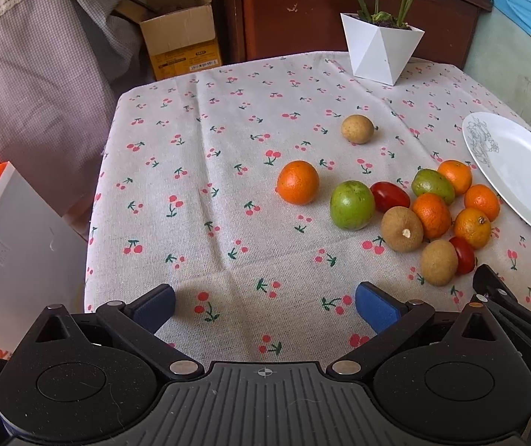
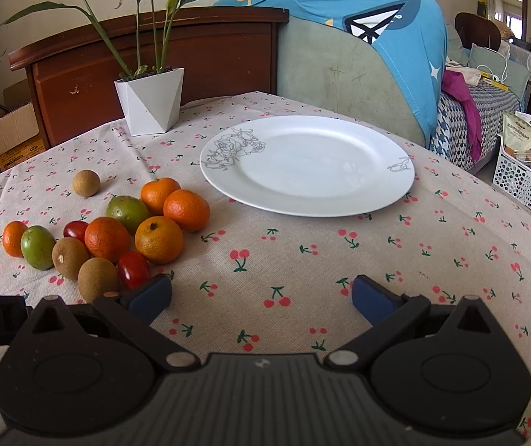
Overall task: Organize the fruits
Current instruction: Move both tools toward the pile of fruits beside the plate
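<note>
A pile of small fruits lies on the cherry-print tablecloth (image 1: 191,171): several oranges (image 1: 431,215), two green fruits (image 1: 352,205), brown round fruits (image 1: 401,229) and red tomatoes (image 1: 389,196). One orange (image 1: 298,182) and one brown fruit (image 1: 357,129) lie apart. The pile also shows in the right wrist view (image 2: 158,239). An empty white plate (image 2: 306,165) lies to the right of the pile. My left gripper (image 1: 265,306) is open and empty, near the table's front. My right gripper (image 2: 261,297) is open and empty, its left finger (image 2: 150,297) close to a tomato (image 2: 133,269).
A white faceted plant pot (image 1: 378,50) stands at the table's far edge. A cardboard box (image 1: 180,33) and wooden cabinet (image 2: 206,55) are behind the table. A sofa with blue cloth (image 2: 376,37) is at the right; a white bag (image 1: 9,245) at the left.
</note>
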A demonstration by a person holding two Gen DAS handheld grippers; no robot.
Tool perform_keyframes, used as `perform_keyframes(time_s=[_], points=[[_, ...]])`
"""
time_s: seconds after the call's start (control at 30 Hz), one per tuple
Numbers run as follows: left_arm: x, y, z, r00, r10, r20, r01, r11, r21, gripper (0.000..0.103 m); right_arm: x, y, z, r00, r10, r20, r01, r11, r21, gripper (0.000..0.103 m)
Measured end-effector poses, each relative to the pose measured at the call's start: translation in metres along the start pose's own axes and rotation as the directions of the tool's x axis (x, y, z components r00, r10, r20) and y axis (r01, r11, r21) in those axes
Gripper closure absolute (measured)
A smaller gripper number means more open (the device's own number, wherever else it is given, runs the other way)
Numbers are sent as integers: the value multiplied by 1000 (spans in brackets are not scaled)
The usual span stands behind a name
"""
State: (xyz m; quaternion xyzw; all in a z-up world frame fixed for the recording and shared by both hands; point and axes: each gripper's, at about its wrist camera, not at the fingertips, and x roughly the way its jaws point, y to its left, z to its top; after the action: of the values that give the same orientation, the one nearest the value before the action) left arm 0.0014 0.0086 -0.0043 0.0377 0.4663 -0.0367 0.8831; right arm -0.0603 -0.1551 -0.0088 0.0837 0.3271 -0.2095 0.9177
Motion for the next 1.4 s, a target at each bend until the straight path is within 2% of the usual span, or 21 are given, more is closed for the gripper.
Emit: perform_keyframes(time_s=[0.27,0.4,0.53,0.93,1.4], points=[[-4,1,-5,1000,-8,-6,8,1000,8,0,0,1,2,1000,3,-18,-4,1000,-13,1],[-6,3,-8,1000,-6,-5,6,1000,9,0,-5,-3,10,992,24,-120,-26,1000,-18,1],[-9,4,-10,1000,0,-10,0,1000,10,0,-5,-1,13,983,42,-181,-50,998,-39,1],[-14,3,-17,1000,-7,-19,7,1000,6,0,-6,-1,15,980,68,-188,-89,990,-109,1],[-13,2,-15,1000,-1,-29,1,1000,5,0,-4,-2,19,971,69,-227,-99,987,-124,1]])
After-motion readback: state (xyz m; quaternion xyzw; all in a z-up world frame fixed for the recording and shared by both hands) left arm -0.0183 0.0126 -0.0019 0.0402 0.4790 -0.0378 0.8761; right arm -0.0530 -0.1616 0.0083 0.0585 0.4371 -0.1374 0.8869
